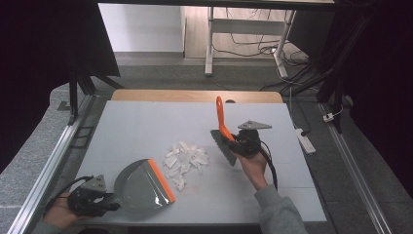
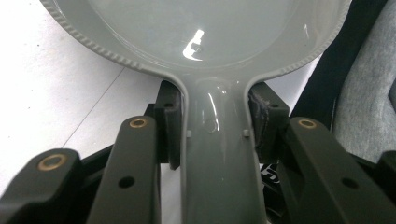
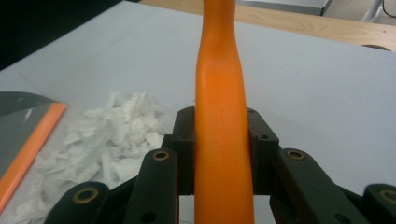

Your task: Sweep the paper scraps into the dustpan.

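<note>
Clearly the sweep is about to start — the left gripper (image 1: 97, 202) clamps the grey dustpan (image 1: 142, 185) by its handle, the right gripper (image 1: 242, 142) pinches the orange-handled brush (image 1: 222, 137). White paper scraps (image 1: 185, 160) lie between them; the brush, at their 3 o'clock, should next drag them toward the pan's orange lip at 8 o'clock.

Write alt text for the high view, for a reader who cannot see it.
On a white table, the right gripper holds an orange-handled brush beside a pile of white paper scraps, while the left gripper holds a grey dustpan, its orange lip facing the scraps.
</note>
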The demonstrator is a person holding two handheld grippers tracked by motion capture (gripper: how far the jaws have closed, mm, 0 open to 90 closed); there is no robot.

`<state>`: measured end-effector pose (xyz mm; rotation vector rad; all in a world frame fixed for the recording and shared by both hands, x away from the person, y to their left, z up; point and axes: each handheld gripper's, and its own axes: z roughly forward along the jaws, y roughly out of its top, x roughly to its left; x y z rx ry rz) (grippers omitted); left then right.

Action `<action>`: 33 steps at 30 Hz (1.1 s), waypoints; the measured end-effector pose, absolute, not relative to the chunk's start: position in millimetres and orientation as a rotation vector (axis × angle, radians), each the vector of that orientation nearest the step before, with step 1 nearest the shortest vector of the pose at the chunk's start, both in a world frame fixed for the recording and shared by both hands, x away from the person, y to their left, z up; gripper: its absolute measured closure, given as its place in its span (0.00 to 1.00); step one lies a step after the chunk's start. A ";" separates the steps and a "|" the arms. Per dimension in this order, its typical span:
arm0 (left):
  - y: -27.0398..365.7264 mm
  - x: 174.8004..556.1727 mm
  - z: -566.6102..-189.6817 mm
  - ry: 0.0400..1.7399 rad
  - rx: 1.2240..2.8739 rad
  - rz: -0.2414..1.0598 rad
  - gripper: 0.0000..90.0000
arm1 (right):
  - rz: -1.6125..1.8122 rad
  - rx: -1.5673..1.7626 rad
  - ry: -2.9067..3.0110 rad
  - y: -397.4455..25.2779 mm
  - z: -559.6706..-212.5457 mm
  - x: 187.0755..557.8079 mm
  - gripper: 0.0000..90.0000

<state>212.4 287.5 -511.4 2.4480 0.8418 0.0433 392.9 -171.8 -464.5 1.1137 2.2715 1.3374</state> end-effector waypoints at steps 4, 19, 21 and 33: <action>286.2 213.7 -512.7 0.844 2.444 0.032 0.68 | 1.287 1.157 2.275 -160.8 -469.2 406.6 0.77; 280.9 216.9 -514.4 0.866 2.439 0.036 0.68 | 1.196 1.145 2.314 -123.5 -476.8 424.4 0.77; 280.9 217.0 -514.5 0.865 2.435 0.035 0.68 | 1.184 1.136 2.321 -119.9 -478.3 424.8 0.77; 279.0 219.2 -514.7 0.888 2.423 0.026 0.68 | 1.149 1.105 2.364 -99.4 -484.9 421.7 0.78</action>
